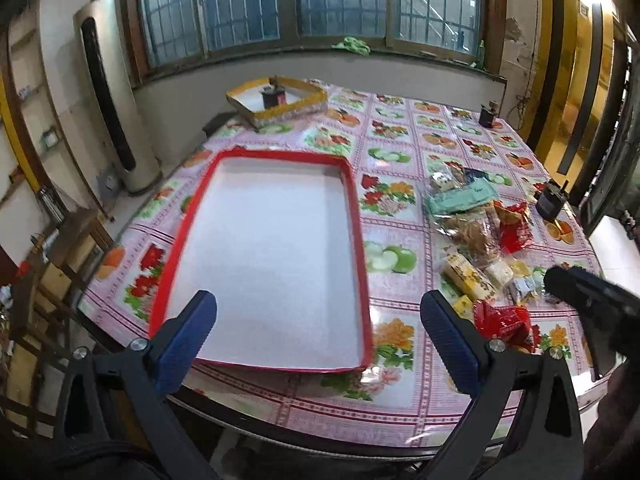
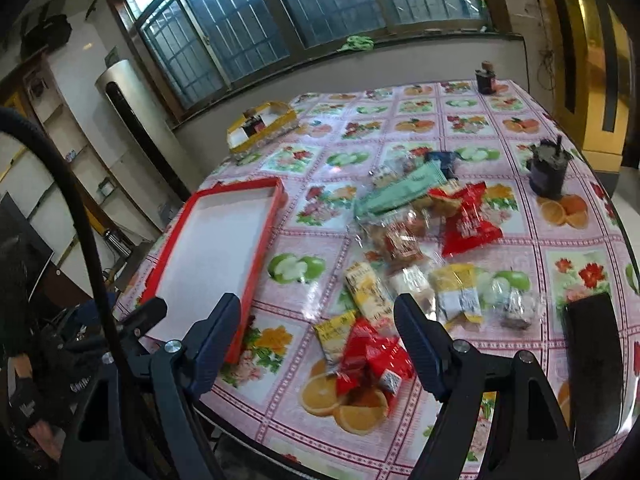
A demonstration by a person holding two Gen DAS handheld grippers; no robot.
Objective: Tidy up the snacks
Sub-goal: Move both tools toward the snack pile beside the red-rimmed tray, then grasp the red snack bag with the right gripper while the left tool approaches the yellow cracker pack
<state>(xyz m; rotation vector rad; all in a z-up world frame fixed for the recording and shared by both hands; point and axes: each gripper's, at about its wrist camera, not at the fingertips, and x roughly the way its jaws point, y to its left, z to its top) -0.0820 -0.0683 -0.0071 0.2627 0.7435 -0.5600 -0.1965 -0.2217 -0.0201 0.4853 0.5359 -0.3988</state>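
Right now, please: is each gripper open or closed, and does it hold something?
Left gripper: open, holding nothing, above the red tray.
Right gripper: open, holding nothing, above the snacks.

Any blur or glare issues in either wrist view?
Left wrist view: red tray sharp, snack pile soft, strong fisheye bend in the window bars. Right wrist view: red snack packets by the right gripper motion-smeared, window glare on the glossy tablecloth.

Glossy plastic tablecloth; shiny crinkled snack wrappers; matt white tray floor.
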